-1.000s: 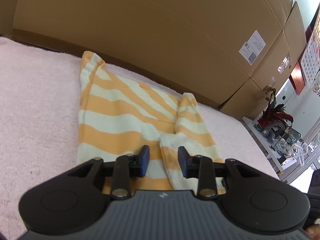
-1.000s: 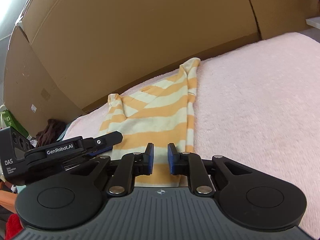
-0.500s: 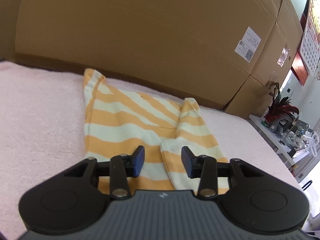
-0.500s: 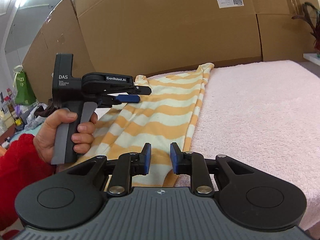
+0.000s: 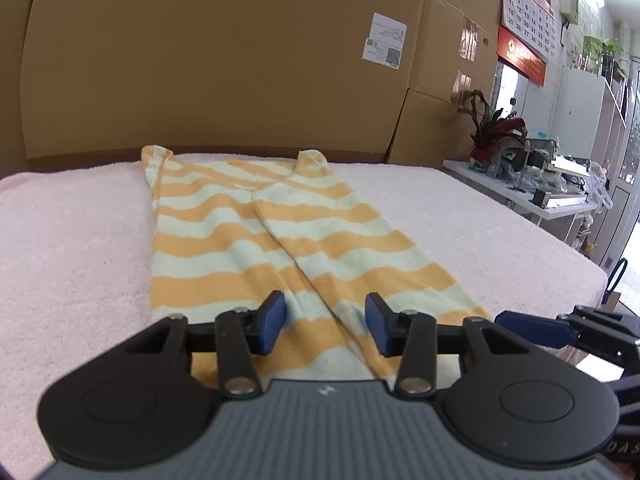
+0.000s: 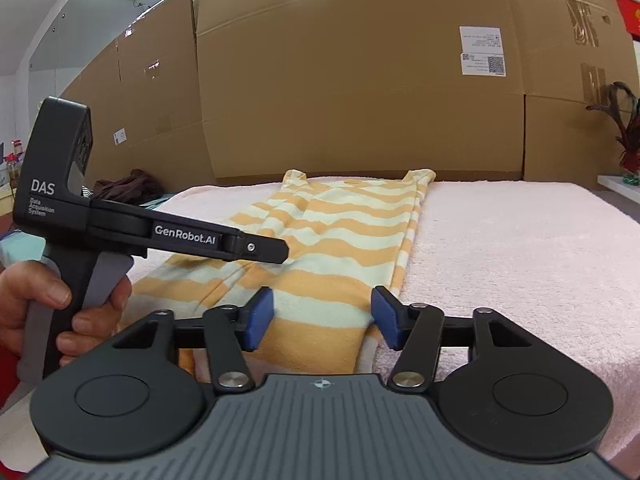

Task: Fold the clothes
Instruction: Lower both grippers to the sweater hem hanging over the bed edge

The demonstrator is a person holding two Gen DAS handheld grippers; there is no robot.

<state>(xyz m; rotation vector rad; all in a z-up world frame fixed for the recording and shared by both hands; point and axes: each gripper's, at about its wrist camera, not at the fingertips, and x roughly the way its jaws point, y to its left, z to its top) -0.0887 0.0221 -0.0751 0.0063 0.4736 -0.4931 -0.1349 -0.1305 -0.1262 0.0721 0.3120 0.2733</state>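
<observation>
An orange and pale-striped garment point(image 5: 248, 236) point(image 6: 340, 240) lies flat and lengthwise on the pink towel-covered surface point(image 5: 72, 248) point(image 6: 520, 248), its sides folded in along a centre seam. My left gripper point(image 5: 325, 322) hovers open over the garment's near hem, nothing between its blue pads. My right gripper point(image 6: 322, 316) is open too, above the hem near the garment's right edge. In the right wrist view a hand point(image 6: 44, 304) holds the left gripper's black body point(image 6: 120, 228). The right gripper's blue fingertip point(image 5: 536, 328) shows at the left wrist view's right edge.
Tall cardboard boxes point(image 5: 224, 60) point(image 6: 360, 92) wall off the far side. A white shelf with a plant point(image 5: 496, 132) and clutter stands to the right. Dark clothing point(image 6: 128, 188) lies off the surface's far left corner. A red sleeve point(image 6: 8, 376) sits low at the left.
Both grippers have drawn back towards the near hem and levelled out. The right gripper's jaws have opened wide from nearly shut; the left jaws widened too.
</observation>
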